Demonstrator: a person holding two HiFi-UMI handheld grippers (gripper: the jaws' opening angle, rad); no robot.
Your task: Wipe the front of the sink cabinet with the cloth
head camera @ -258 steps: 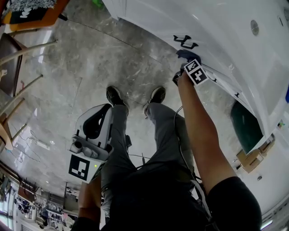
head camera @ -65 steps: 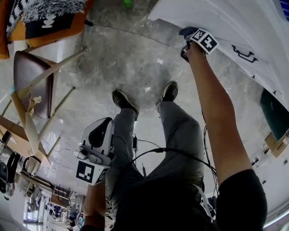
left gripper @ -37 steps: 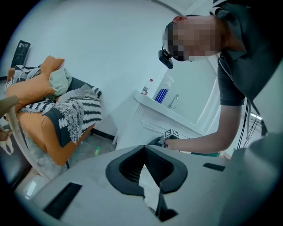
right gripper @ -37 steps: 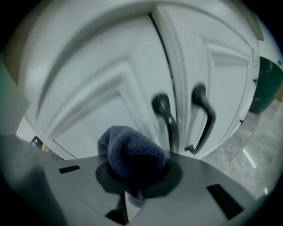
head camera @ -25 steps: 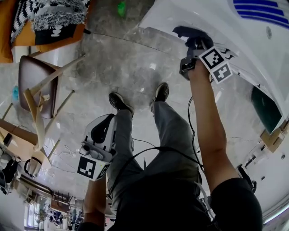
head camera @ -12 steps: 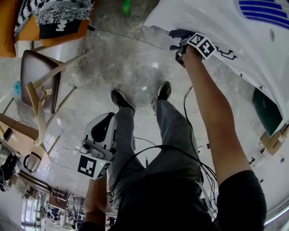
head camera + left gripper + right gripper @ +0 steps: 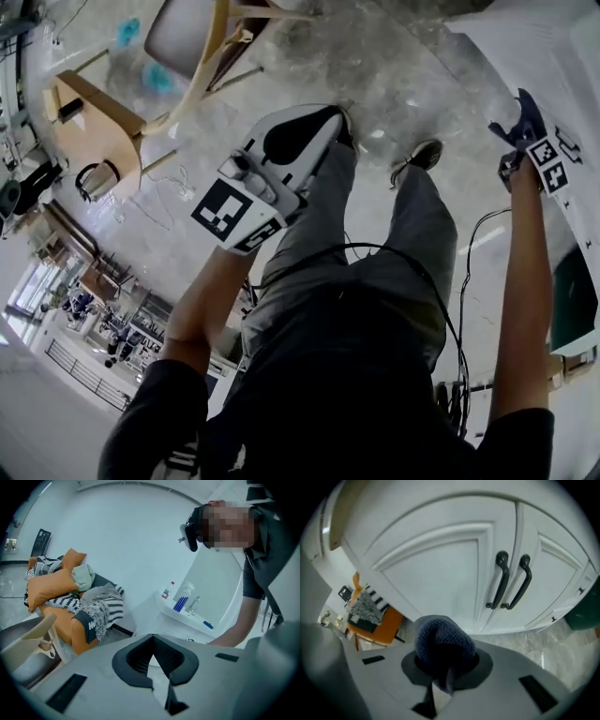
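Note:
In the head view my right gripper (image 7: 521, 131) is stretched out at the far right, shut on a dark blue knitted cloth (image 7: 527, 109) at the white sink cabinet (image 7: 572, 66). In the right gripper view the cloth (image 7: 443, 641) bulges out of the right gripper (image 7: 443, 665) before the left door panel (image 7: 436, 578), left of two black handles (image 7: 512, 581). Whether the cloth touches the door cannot be told. My left gripper (image 7: 298, 139) is held up over the person's left leg, away from the cabinet. Seen in its own view, the left gripper (image 7: 152, 656) is shut with nothing in it.
A wooden chair (image 7: 202, 33) and a wooden table (image 7: 89, 117) stand on the marble floor at the upper left. A black cable (image 7: 469, 272) hangs by the right arm. A dark green bin (image 7: 569, 300) is beside the cabinet. Orange cushions with striped blankets (image 7: 61, 588) lie across the room.
The head view has swung round. My left gripper has risen higher and nearer in it. My right gripper, still holding the cloth, now sits at the frame's right edge against the cabinet.

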